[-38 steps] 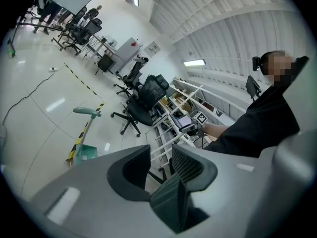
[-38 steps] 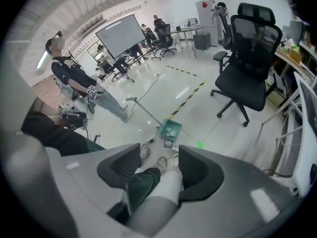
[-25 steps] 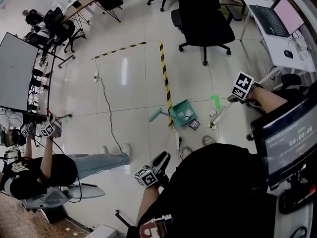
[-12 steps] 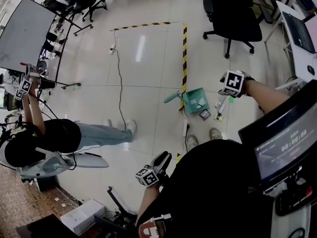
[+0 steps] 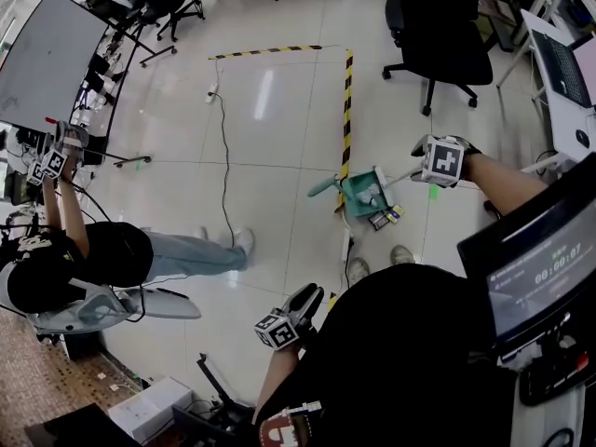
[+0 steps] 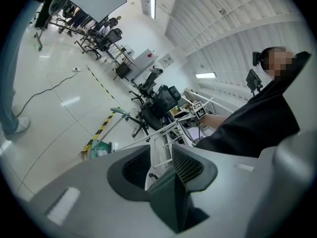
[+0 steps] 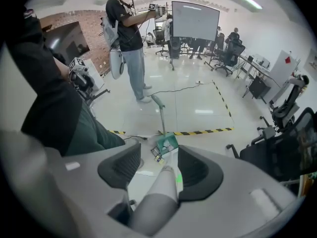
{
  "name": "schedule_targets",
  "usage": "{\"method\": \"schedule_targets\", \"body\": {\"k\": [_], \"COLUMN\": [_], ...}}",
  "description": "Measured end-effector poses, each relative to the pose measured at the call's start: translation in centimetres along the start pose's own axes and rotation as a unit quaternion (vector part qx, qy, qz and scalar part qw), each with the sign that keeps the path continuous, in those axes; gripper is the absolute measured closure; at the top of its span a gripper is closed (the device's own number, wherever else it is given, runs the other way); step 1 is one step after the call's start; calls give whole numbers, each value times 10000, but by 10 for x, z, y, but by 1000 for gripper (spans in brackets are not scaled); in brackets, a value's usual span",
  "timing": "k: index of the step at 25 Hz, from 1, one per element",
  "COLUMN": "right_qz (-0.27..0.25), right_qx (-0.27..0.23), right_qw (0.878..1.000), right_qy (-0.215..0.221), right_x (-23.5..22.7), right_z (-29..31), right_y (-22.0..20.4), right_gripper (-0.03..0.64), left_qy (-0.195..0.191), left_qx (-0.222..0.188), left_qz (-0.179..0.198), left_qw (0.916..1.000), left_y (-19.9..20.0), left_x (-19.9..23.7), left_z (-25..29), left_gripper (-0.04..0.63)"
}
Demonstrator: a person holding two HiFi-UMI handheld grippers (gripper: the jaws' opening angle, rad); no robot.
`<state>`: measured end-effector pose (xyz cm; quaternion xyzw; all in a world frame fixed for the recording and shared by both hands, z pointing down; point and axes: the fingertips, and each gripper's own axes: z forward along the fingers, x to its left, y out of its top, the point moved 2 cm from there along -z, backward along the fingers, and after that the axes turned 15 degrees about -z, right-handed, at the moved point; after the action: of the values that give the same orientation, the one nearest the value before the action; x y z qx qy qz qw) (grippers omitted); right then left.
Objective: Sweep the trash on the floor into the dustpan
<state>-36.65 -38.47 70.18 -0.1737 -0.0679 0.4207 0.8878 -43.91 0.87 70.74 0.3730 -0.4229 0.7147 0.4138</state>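
A green dustpan (image 5: pixel 365 195) lies on the pale floor beside the striped tape, its long handle (image 5: pixel 321 186) pointing left. Small pieces of trash (image 5: pixel 379 219) lie just in front of its mouth. My right gripper (image 5: pixel 442 161) is right of the dustpan and points steeply down. Its jaws are closing on the pale broom handle (image 7: pixel 158 197), which runs between them toward the dustpan (image 7: pixel 166 143) and trash (image 7: pixel 157 155). My left gripper (image 5: pixel 289 317) hangs close to my body. Its jaws (image 6: pixel 161 157) stand apart with nothing gripped; the dustpan (image 6: pixel 99 148) shows far ahead.
Another person (image 5: pixel 93 254) in a black shirt and jeans stands at the left. A black office chair (image 5: pixel 438 35) is behind the dustpan. Yellow-black tape (image 5: pixel 346 110) and a black cable (image 5: pixel 223 156) cross the floor. A monitor (image 5: pixel 531 268) is at my right.
My right gripper swung left toward the dustpan with the broom and rolled; the broom's lower end now reaches the dustpan. The left gripper stays near my body.
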Motion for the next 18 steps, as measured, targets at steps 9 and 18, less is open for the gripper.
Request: {"method": "schedule_targets", "body": {"k": [9, 18], "right_qz": [449, 2177], "right_qx": [161, 366], "right_qw": [9982, 9713], "right_qy": [-365, -891], "right_x": [-1, 80], "right_z": [-40, -63], "right_y": [-55, -119], "right_gripper": [382, 417], "left_qy": [-270, -786], "left_qx": [110, 492], "left_qz": [244, 602], "left_qw": [9993, 9939], "left_y": [12, 51], "left_x": [-5, -22], "left_z": [23, 32], "left_gripper": [457, 457]}}
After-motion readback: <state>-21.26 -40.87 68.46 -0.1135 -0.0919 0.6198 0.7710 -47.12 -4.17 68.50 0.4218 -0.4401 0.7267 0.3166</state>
